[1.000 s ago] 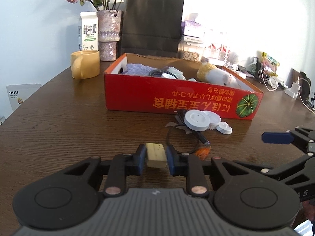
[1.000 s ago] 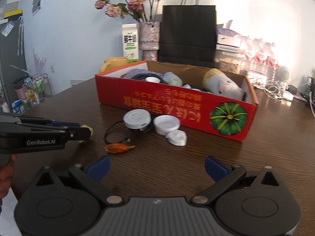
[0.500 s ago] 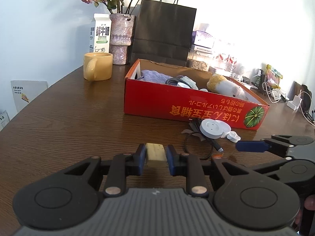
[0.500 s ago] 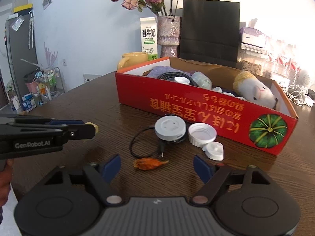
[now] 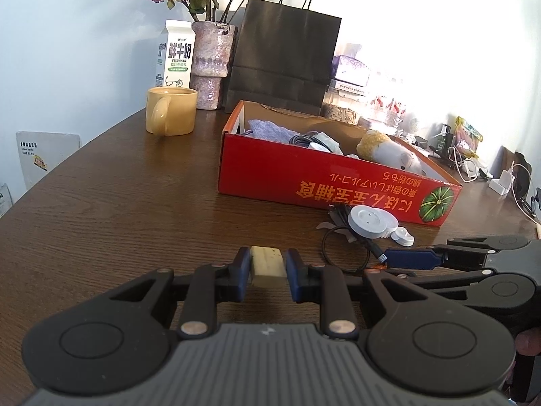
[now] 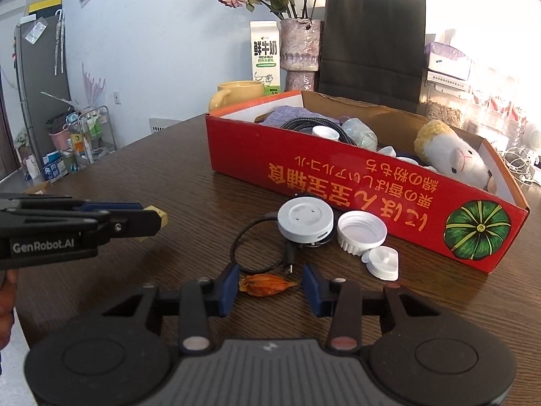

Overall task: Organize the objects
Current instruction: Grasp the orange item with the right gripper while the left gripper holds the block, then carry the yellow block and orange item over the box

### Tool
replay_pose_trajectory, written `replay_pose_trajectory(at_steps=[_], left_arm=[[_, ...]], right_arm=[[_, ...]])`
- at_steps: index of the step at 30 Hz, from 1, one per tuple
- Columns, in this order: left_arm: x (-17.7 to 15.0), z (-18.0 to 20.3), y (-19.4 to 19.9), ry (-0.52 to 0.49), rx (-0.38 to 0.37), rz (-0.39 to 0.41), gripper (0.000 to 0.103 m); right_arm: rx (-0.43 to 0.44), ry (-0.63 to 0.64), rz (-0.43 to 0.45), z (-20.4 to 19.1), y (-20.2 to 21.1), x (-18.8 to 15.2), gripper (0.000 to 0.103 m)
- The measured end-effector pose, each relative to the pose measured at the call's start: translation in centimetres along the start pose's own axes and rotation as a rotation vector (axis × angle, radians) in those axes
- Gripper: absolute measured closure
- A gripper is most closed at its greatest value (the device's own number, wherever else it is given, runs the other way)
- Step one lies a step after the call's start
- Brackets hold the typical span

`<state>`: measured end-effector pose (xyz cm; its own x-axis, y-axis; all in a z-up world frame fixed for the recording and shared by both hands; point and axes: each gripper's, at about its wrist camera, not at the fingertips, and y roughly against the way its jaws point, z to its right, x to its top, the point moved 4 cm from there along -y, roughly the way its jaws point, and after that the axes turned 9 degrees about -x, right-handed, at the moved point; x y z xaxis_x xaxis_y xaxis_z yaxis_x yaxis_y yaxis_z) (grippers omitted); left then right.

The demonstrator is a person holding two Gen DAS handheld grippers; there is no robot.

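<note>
The table [image 5: 111,203] is dark wood with a curved left edge. The red box [image 6: 338,182] sits toward its far side, holding a plush toy [image 6: 453,159], a cloth [image 6: 287,115], a coiled cable [image 6: 314,123] and small white caps. Behind the box, along the far edge, stand a black bag [image 6: 372,40], a vase [image 6: 301,50], a milk carton [image 6: 265,57] and a yellow mug [image 5: 170,111].

My left gripper [image 5: 267,269] pinches a pale yellow block [image 5: 267,264] between its blue pads, just above the table toward the near edge. My right gripper [image 6: 268,284] has just been closing; its jaws now stand narrowed around an orange dried flower [image 6: 265,284] lying on the table, with a small gap at each pad, so I am not yet gripping it.

Between the flower and the box's front wall lie a white disc [image 6: 304,220] with a thin black cord [image 6: 257,253], a ribbed white lid [image 6: 361,231] and a small white cap [image 6: 382,262], all close together.
</note>
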<state>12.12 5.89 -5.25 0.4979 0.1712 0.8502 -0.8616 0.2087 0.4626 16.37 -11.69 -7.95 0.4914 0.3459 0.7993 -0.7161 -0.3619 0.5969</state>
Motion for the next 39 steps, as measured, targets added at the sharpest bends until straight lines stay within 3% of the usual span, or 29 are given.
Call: replay_pose_trajectory(at_steps=[21,39], left_arm=[[1.0,2.5,0.5,-0.038,-0.028,0.028,0.079],[8.1,5.5,-2.4,-0.110,-0.084,0.158,0.080]], right_arm=[[-0.027,-0.029,0.060,2.1,3.0,-0.6,0.063],[-0.111,-0.043,0.258,5.9,2.9,7.2,0.063]])
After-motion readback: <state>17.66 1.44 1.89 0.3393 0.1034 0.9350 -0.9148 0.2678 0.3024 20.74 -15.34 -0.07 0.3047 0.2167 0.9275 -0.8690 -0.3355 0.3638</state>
